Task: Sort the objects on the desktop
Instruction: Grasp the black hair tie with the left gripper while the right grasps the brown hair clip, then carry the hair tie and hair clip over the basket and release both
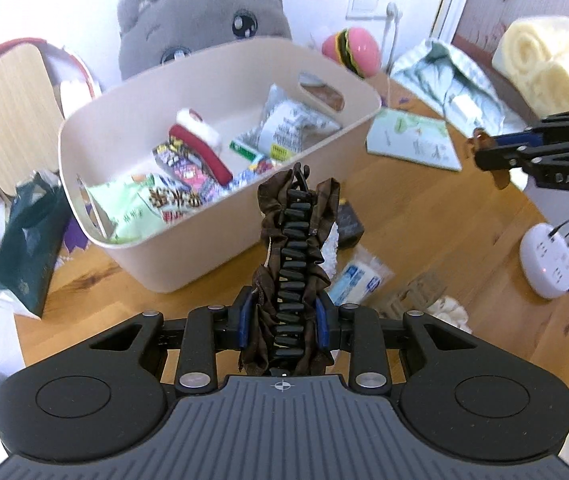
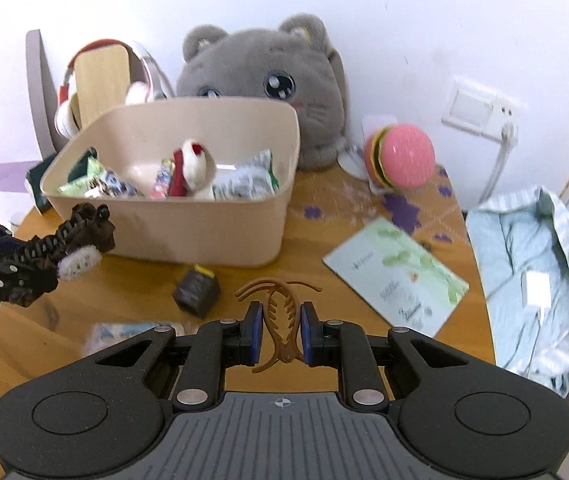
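My left gripper [image 1: 284, 316] is shut on a long black hair clip with brown ruffled fabric [image 1: 294, 248], held above the wooden table just in front of the beige storage bin [image 1: 212, 236]. The bin holds snack packets and a small plush. In the right wrist view the left gripper [image 2: 50, 252] and its clip [image 2: 84, 228] are at the bin's near left corner [image 2: 188, 232]. My right gripper [image 2: 280, 332] is shut on a brown claw hair clip [image 2: 280, 312] above the table; it also shows in the left wrist view [image 1: 484, 152].
A small black box [image 2: 196, 290], a blue-white packet [image 1: 358, 280] and a green booklet [image 2: 396, 276] lie on the table. A grey cat plush [image 2: 268, 84], burger toy [image 2: 400, 156], light-blue bag [image 2: 532, 280], white power hub [image 1: 548, 260] and dark green pouch [image 1: 24, 248] stand around.
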`<control>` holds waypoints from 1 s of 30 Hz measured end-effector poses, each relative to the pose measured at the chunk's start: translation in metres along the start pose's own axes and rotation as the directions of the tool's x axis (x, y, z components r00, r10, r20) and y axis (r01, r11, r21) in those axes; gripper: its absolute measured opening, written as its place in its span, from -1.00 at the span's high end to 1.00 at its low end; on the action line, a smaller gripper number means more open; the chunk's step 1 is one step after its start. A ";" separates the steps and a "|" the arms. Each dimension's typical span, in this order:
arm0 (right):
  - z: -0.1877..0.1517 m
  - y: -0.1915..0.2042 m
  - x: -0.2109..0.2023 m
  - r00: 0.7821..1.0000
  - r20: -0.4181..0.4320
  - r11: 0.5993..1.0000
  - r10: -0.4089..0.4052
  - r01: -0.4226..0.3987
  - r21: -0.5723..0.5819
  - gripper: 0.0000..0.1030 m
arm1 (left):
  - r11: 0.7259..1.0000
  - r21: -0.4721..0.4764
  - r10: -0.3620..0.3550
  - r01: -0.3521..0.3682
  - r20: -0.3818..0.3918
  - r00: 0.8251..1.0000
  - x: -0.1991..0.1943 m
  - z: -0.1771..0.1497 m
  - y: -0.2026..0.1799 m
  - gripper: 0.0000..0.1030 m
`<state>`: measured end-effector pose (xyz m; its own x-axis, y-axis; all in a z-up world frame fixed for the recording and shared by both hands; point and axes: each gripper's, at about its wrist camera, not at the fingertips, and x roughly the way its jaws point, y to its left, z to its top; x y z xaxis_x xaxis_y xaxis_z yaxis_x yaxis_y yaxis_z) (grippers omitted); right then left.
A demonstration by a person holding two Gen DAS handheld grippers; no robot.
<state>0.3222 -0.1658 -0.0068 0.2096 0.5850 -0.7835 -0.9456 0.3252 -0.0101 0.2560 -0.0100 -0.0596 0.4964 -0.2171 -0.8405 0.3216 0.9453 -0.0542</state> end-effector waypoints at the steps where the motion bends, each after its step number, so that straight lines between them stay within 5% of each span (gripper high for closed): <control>1: 0.004 0.002 -0.002 1.000 0.007 1.000 0.004 -0.004 -0.003 0.65 | 1.000 -0.002 0.000 0.000 0.011 1.000 -0.004 0.002 0.000 0.40; 18: 0.077 0.032 0.005 0.991 0.131 0.990 0.004 0.015 -0.143 0.65 | 0.983 -0.132 0.141 -0.124 0.124 0.982 -0.019 0.055 0.049 0.40; 30: 0.120 0.053 0.064 0.995 0.097 0.993 0.008 0.004 -0.121 0.65 | 0.945 -0.207 0.274 -0.255 0.072 0.959 0.020 0.084 0.070 0.40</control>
<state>0.3158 -0.0215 0.0171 0.2255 0.6567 -0.7197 -0.9679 0.2351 -0.0888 0.3558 0.0319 -0.0348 0.6219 0.0335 -0.7824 0.0106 0.9986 0.0512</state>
